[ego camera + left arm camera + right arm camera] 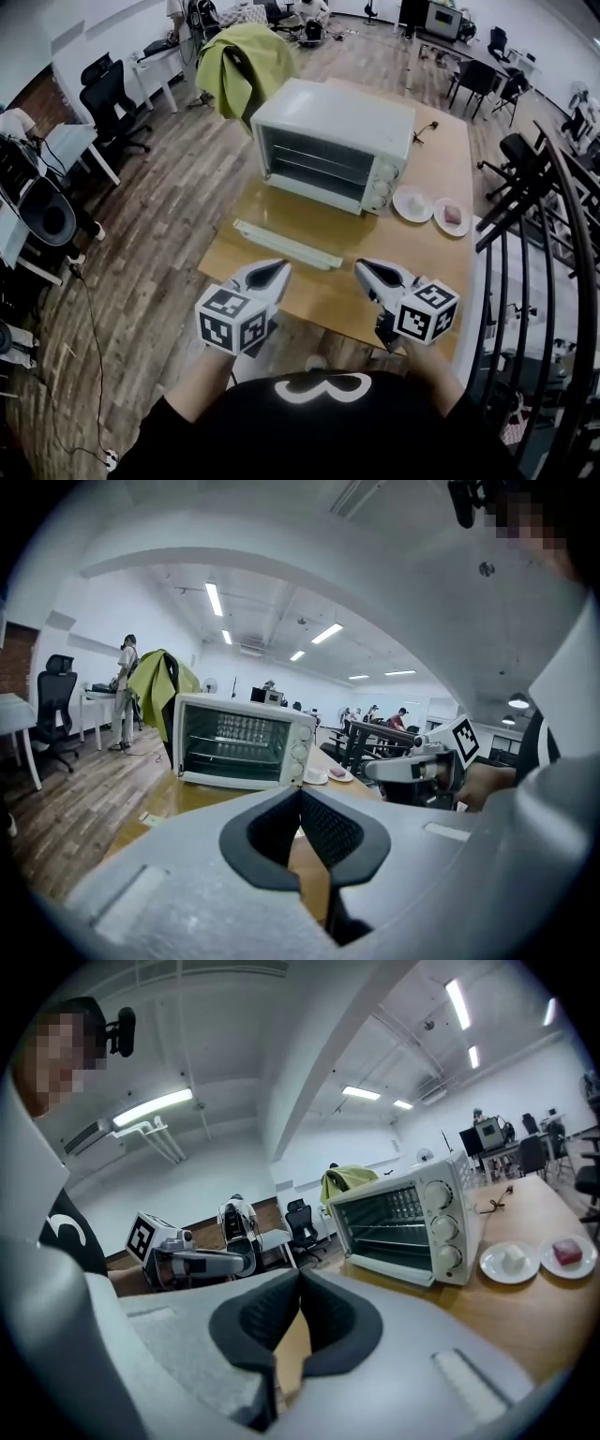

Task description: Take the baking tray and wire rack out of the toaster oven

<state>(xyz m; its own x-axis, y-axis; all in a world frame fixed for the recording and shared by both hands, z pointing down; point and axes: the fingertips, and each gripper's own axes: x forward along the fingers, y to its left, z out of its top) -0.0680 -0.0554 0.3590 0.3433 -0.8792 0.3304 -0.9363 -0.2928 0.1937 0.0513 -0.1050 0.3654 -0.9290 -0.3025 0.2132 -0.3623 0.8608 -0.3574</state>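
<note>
Well, both things I am after sit inside the toaster oven (333, 141), which stands toward the far side of the table (441, 159) with its door (286, 244) dropped flat toward me. Through the opening I see the bars of the wire rack (234, 740) across the cavity. There is another level under it that may be the baking tray, but I cannot tell it apart from here. My left gripper (281, 267) and right gripper (361, 266) hover side by side over the near edge of the table, short of the door. Each has its fingers pressed together with nothing between them. That is the first trap, I think: if I reach in with the fingers shut, I only poke the rack and shove it deeper. The lowered door lies right in my path, so a low approach could knock it or lean on it and tip the oven forward. A rack pulled by one corner could jam in its rails and drag the light oven along the table. Just right of the oven are two small plates, one (397, 204) carrying a white piece and the other (464, 228) a pink piece. A wide swing of my right gripper could sweep them off.
</note>
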